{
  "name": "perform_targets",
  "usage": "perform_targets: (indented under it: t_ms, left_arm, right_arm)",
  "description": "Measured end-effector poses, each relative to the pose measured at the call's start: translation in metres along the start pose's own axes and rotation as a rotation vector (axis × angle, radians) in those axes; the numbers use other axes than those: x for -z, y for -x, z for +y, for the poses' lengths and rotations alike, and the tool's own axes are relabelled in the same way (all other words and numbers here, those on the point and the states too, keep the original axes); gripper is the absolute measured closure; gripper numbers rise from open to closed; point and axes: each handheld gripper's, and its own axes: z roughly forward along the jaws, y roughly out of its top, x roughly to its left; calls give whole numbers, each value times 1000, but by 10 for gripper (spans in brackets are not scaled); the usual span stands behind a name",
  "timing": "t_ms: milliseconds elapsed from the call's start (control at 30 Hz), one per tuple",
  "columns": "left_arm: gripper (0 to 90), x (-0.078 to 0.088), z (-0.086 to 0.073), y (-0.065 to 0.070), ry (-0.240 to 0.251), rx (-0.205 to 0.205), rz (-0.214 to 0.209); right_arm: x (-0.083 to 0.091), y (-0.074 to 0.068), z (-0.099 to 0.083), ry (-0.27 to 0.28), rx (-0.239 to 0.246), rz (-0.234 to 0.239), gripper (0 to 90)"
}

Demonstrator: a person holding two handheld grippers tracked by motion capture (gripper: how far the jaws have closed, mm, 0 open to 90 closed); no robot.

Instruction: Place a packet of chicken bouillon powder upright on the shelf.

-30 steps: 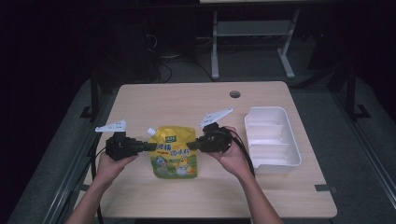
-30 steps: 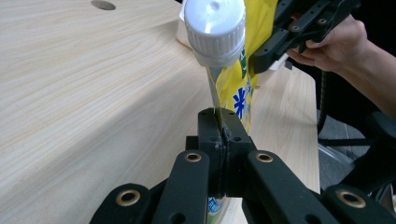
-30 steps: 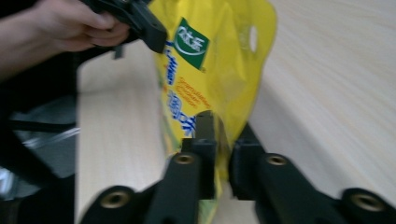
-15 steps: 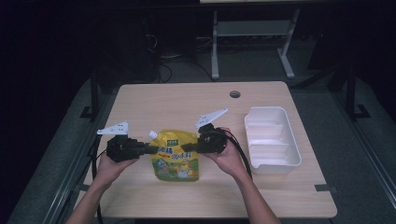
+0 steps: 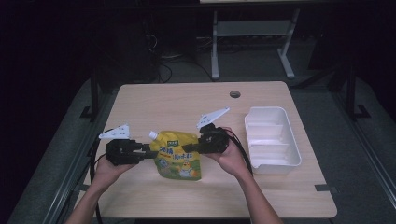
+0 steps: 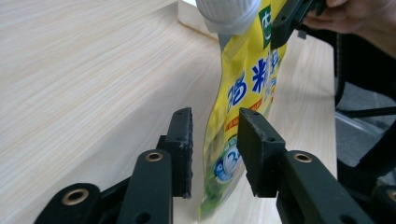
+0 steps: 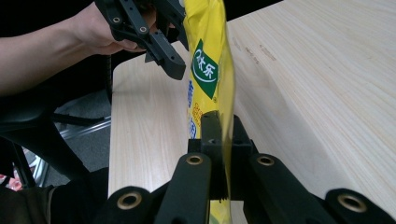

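The right gripper [image 7: 219, 154] pinches the yellow plastic spouted pouch [image 5: 179, 156] upright (handover, probably); the left gripper [image 6: 212, 149], jaws just opening, straddles it untouching.

Desk [image 5: 154, 102] lay bare behind and left of the pouch [image 5: 180, 156]. White tray [image 5: 273, 140] blocked the right side; front strip was free.

Table [image 5: 187, 100] lit evenly from above, surroundings dark; high view soft, close-ups sharp.
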Motion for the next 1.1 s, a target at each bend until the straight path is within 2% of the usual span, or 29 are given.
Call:
perform_targets:
  t_ms: [267, 567, 833, 1100]
  left_arm:
    - [580, 2, -2, 9, -16, -37, 55]
    - [495, 3, -19, 10, 5, -5, 78]
    - [403, 2, -33, 14, -4, -9, 129]
    - [359, 4, -44, 13, -7, -1, 159]
  right_arm:
    - [8, -3, 1, 0, 11, -17, 894]
    - [23, -2, 3, 17, 3, -43, 894]
    - [34, -1, 5, 20, 1, -52, 894]
    - [41, -1, 7, 22, 3, -59, 894]
